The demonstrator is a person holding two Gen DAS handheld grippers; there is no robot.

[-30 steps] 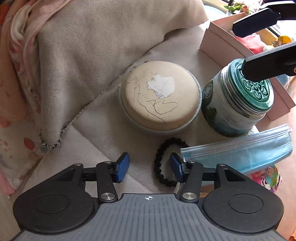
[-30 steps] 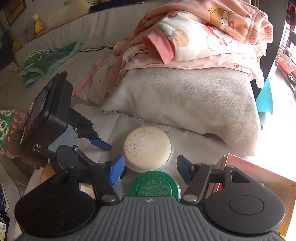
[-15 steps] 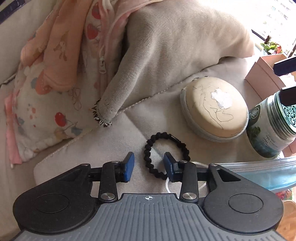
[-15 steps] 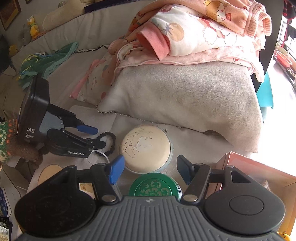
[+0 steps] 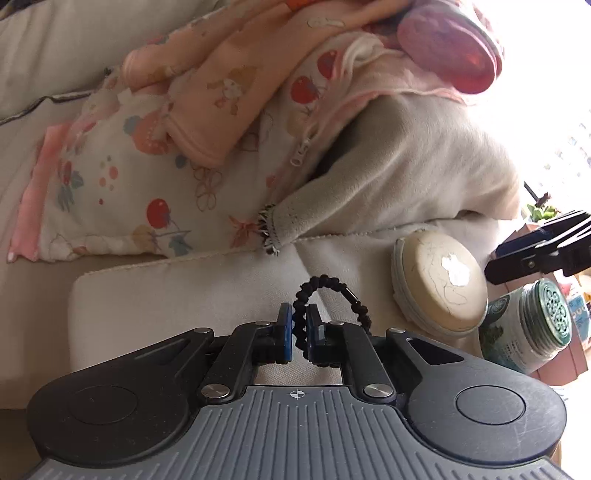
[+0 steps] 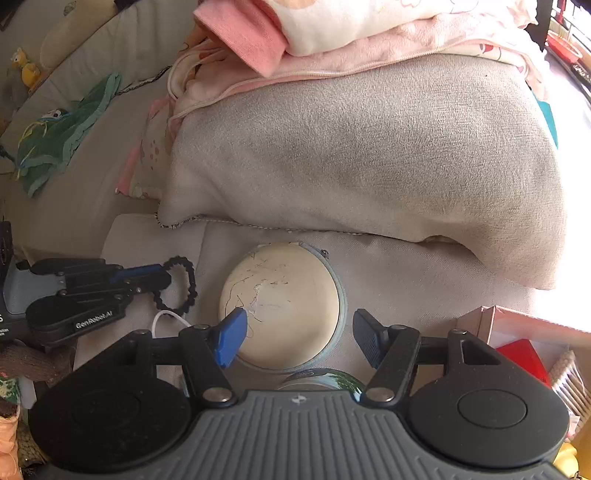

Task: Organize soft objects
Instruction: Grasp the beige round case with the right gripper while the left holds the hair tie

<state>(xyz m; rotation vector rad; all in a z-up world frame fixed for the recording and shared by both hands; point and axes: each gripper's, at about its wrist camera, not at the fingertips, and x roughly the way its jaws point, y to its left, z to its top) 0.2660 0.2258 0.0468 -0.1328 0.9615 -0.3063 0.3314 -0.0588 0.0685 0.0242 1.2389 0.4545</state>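
Observation:
A black beaded hair tie (image 5: 332, 286) lies on the pale sofa cushion (image 5: 166, 295), and my left gripper (image 5: 299, 317) is shut on its near edge. The right wrist view shows the same grip from the side: left gripper (image 6: 162, 275), hair tie (image 6: 188, 284). My right gripper (image 6: 297, 332) stands open just above the near part of a round cream case (image 6: 288, 306), not touching it. A green-lidded jar (image 6: 317, 378) sits mostly hidden under that gripper. The left wrist view shows the case (image 5: 443, 284) and the jar (image 5: 528, 328) at the right.
A grey pillow (image 6: 369, 155) under a pile of pink printed clothes (image 6: 332, 29) fills the back. A pink box (image 6: 517, 325) stands at the right. A green cloth (image 6: 62, 125) lies far left. A white ear loop (image 6: 166, 317) shows beside the hair tie.
The left gripper swung left over the hair tie, rolled, and closed on it. The right gripper sank toward the round case, and the jar slid under its body.

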